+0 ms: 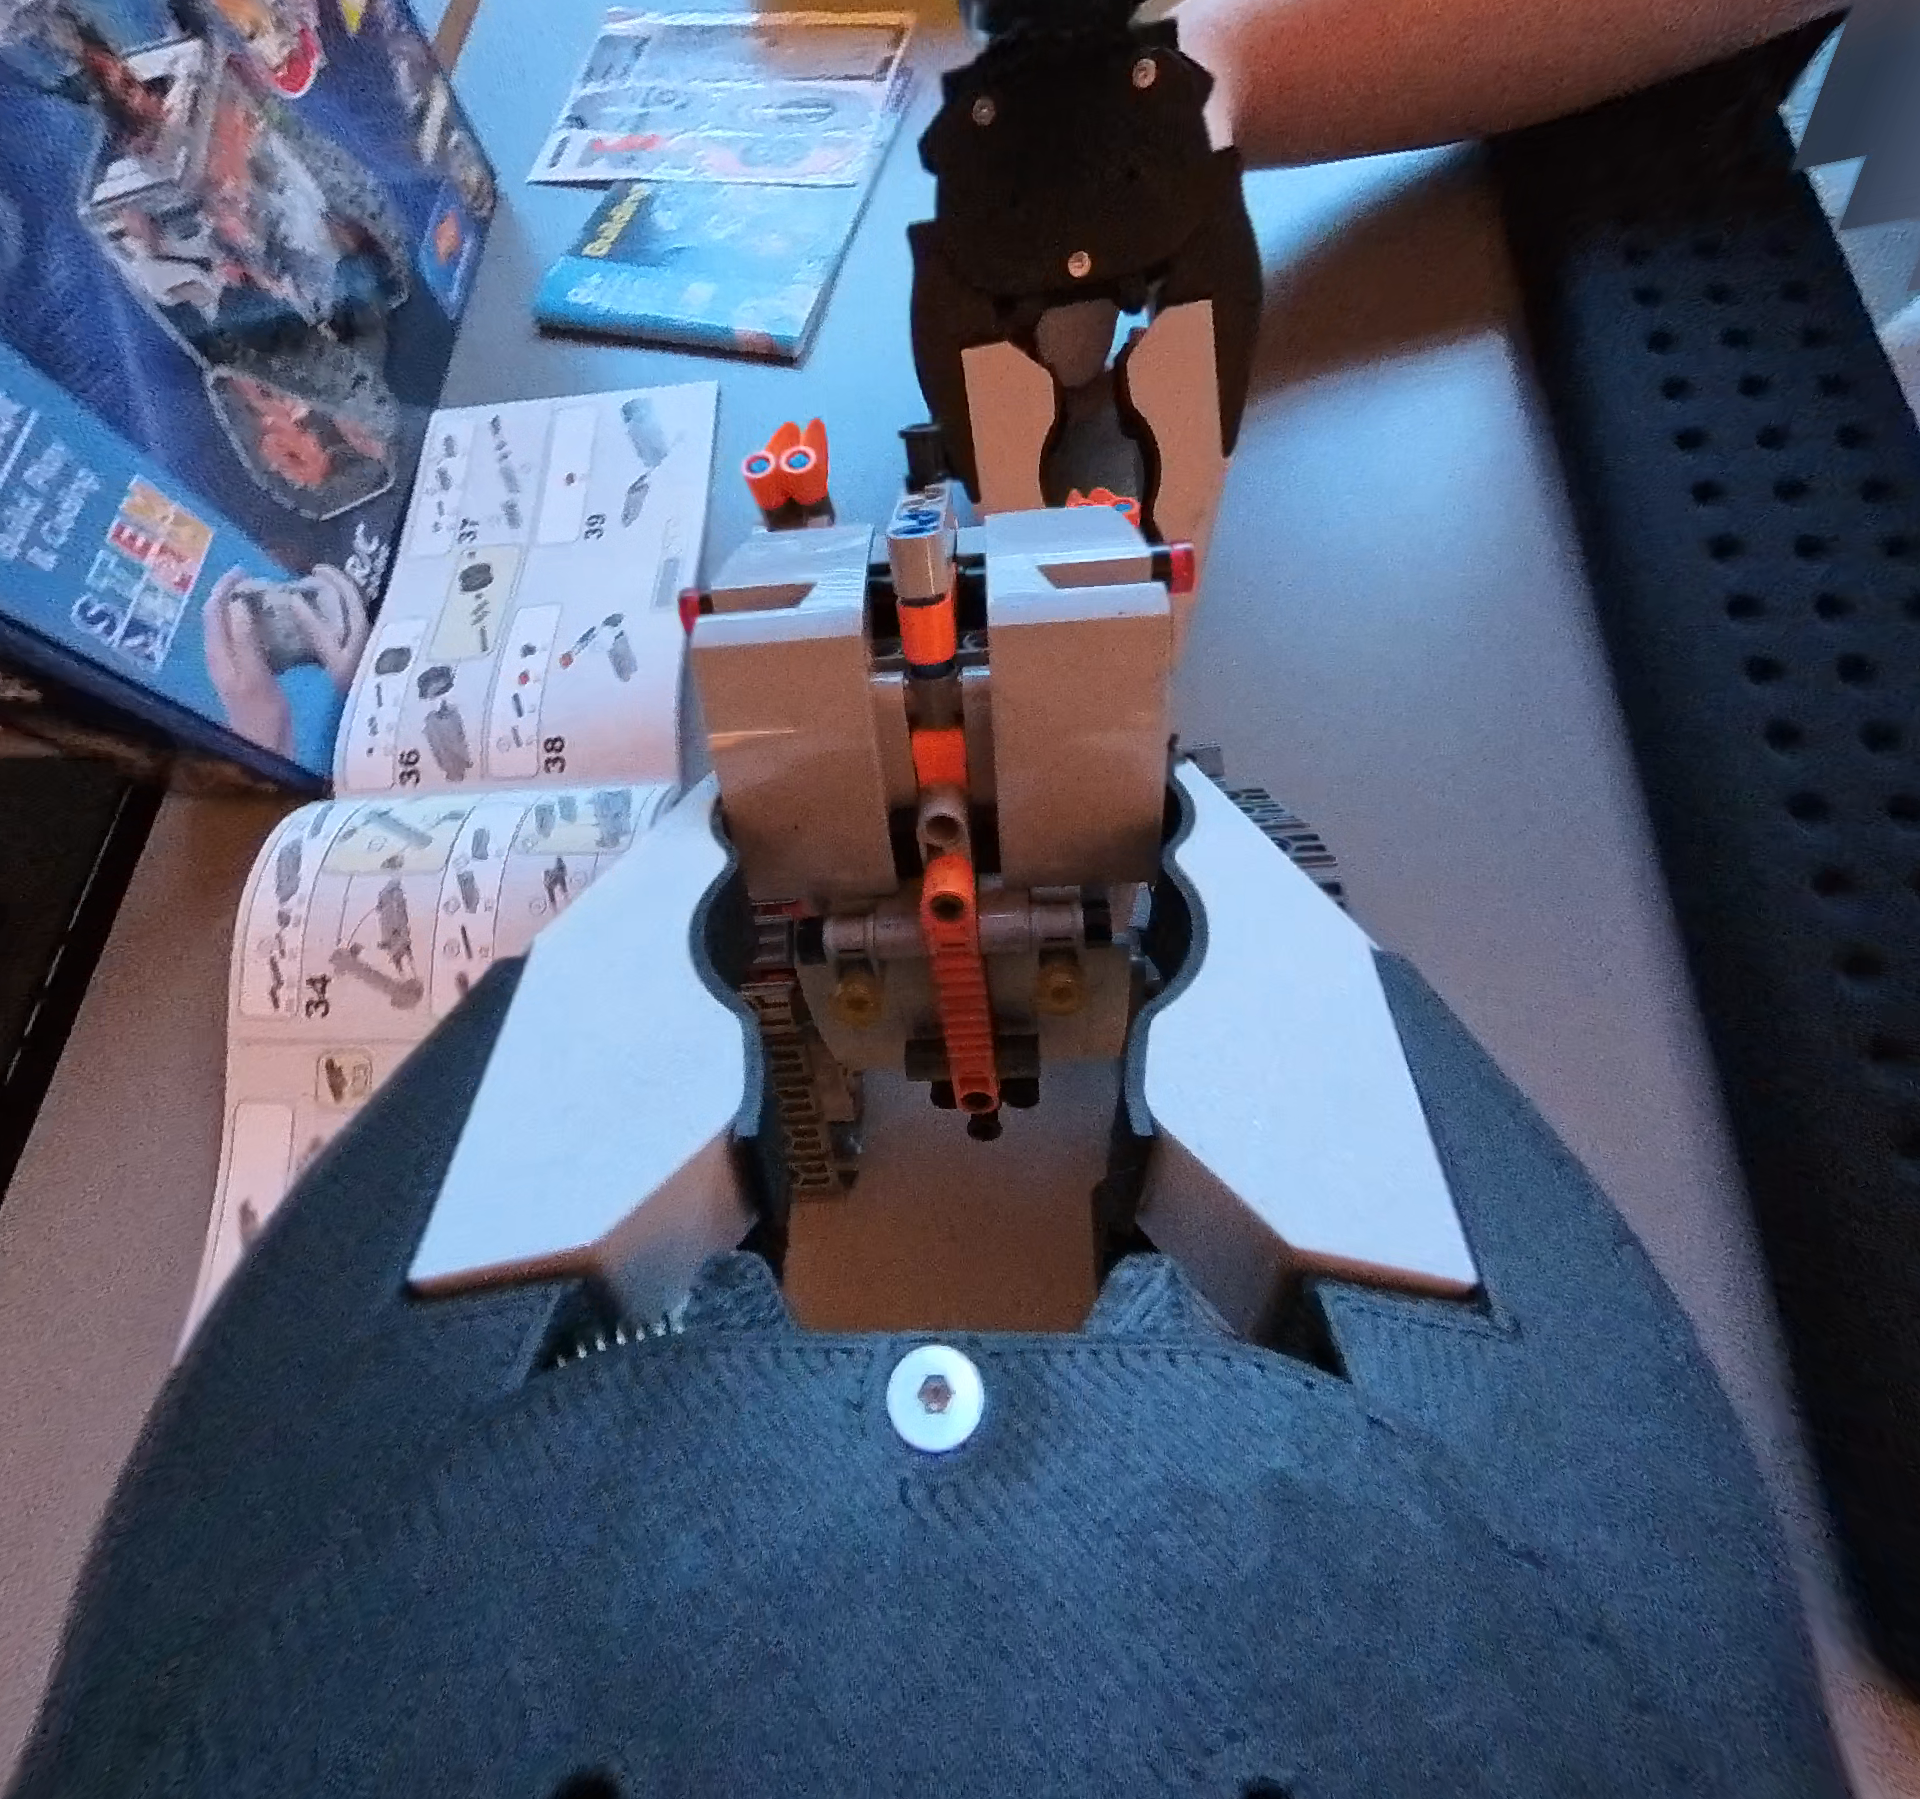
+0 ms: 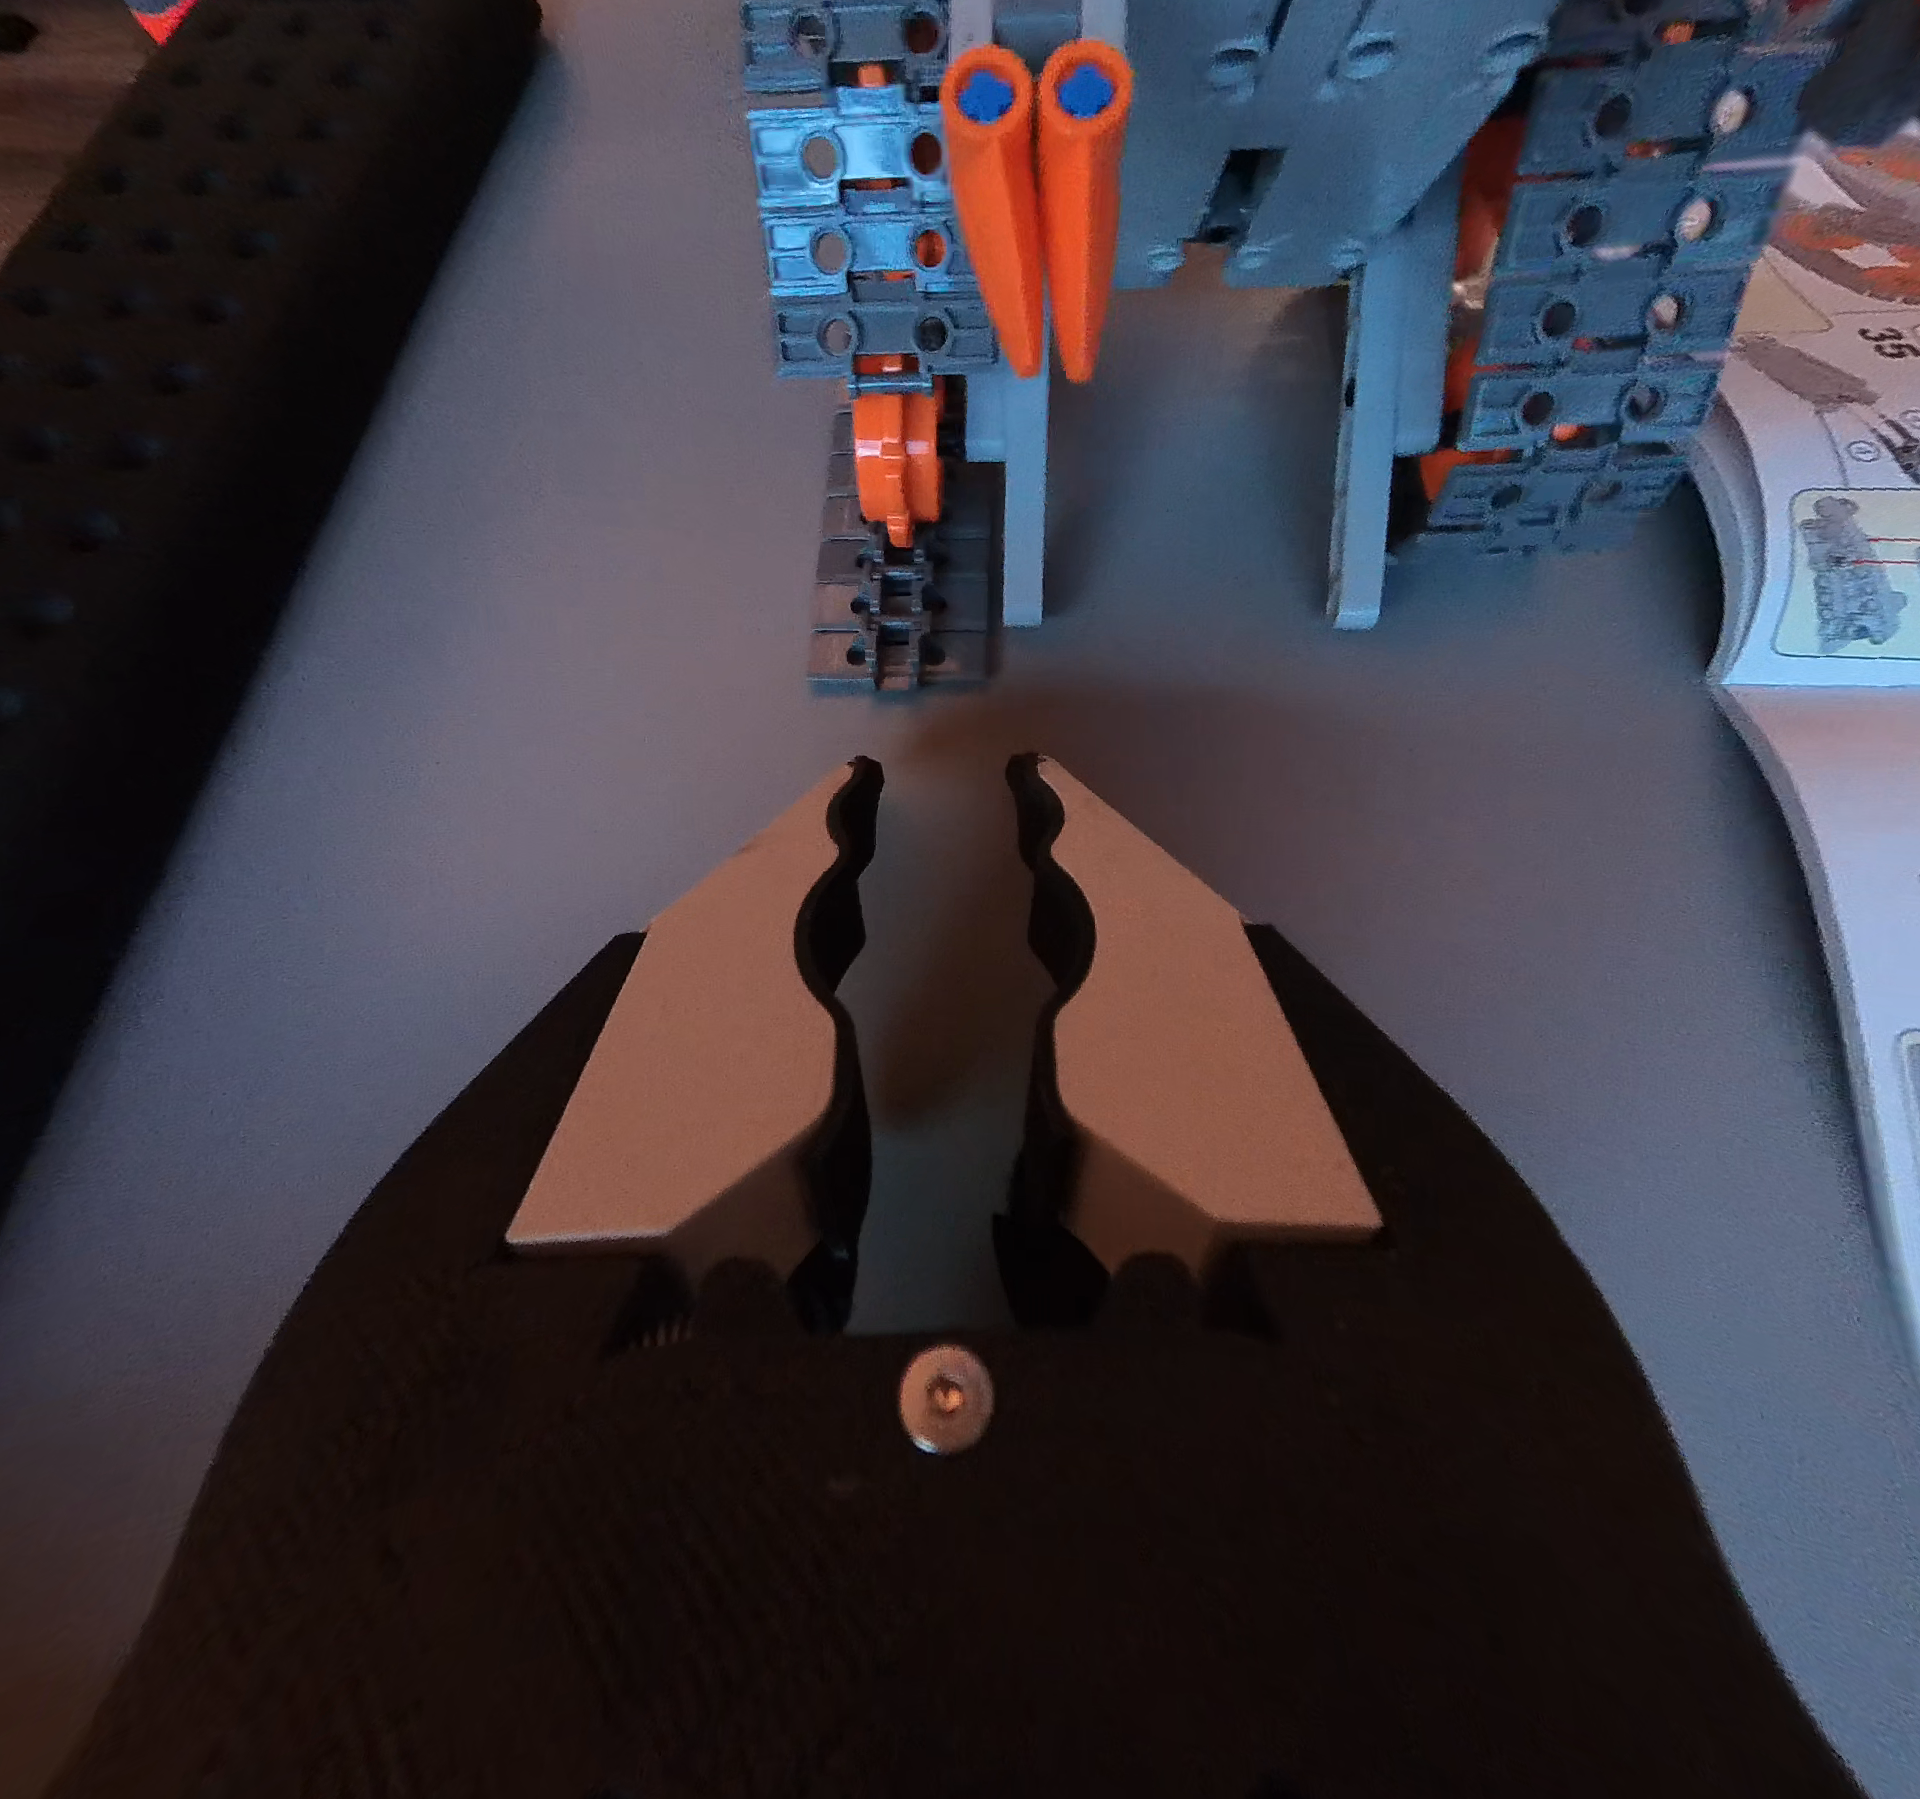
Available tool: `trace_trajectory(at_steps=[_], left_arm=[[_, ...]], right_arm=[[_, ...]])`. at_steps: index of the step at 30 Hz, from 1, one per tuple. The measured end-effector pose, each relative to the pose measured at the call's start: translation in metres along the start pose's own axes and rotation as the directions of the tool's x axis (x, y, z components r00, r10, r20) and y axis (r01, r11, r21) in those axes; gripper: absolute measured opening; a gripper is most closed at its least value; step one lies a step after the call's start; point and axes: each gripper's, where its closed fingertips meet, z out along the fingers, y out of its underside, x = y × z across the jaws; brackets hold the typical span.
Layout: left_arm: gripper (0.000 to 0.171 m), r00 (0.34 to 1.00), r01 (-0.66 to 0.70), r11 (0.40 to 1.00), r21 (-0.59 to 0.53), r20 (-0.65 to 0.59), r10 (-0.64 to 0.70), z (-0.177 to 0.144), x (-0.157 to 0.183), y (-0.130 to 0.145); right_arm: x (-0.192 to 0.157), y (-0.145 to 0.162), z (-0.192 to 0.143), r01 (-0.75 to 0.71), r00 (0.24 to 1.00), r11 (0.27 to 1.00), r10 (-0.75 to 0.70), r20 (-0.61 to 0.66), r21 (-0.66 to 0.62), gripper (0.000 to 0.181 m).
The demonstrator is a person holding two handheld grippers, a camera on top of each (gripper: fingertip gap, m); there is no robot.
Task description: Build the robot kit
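Box: a blue toy box (image 1: 197,315) lies at the far left of the surface (image 1: 1382,669) in the left wrist view.
Booklets: an open manual (image 1: 520,627) lies just right of the box; a closed blue booklet (image 1: 696,263) and a leaflet (image 1: 727,97) lie beyond it.
Model: a grey and orange brick model (image 1: 935,710) stands upright mid-frame, with dark tracks (image 2: 862,191) and two orange cones (image 2: 1039,201) with blue tips.
Left hand-held gripper: the left hand-held gripper (image 1: 951,918) is closed around the model's lower part, its grey fingers (image 1: 613,1053) pressing both sides.
Right hand-held gripper: the right hand-held gripper (image 2: 945,762) hovers low over the bare surface just in front of the model's track, holding nothing, jaws a narrow gap apart. In the left wrist view it shows behind the model (image 1: 1081,482), a bare forearm (image 1: 1507,56) above it.
Mat: a black perforated mat (image 1: 1745,606) lies at the right edge of the left wrist view.
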Motion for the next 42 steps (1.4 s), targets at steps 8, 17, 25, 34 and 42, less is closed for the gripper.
trace_trajectory(at_steps=[8, 17, 25, 34, 42], left_arm=[[0.095, 1.0, -0.012, 0.996, 0.085, 0.028, 0.01, 0.0, -0.009, -0.003], [0.071, 0.903, -0.013, 0.903, 0.43, 0.392, -0.174, -0.092, -0.01, -0.044], [0.059, 0.771, 0.003, 0.894, 0.449, 0.568, -0.287, -0.082, 0.072, -0.016], [0.051, 0.706, 0.131, 0.933, 0.334, 0.629, -0.324, -0.066, 0.092, 0.02], [0.063, 0.692, 0.245, 0.942, 0.23, 0.639, -0.336, -0.015, 0.08, 0.029]], right_arm=[[-0.025, -0.005, 0.004, 0.073, 0.992, 0.997, -0.072, -0.104, 0.01, 0.028], [-0.014, -0.019, 0.015, 0.02, 0.986, 0.999, -0.013, -0.164, 0.039, 0.027], [-0.013, -0.015, 0.025, -0.065, 0.99, 0.998, 0.064, -0.129, -0.004, 0.028], [-0.013, -0.015, 0.027, -0.055, 0.99, 0.998, 0.053, -0.132, -0.01, 0.012], [-0.013, -0.015, 0.026, -0.044, 0.99, 0.999, 0.042, -0.133, -0.012, 0.011]])
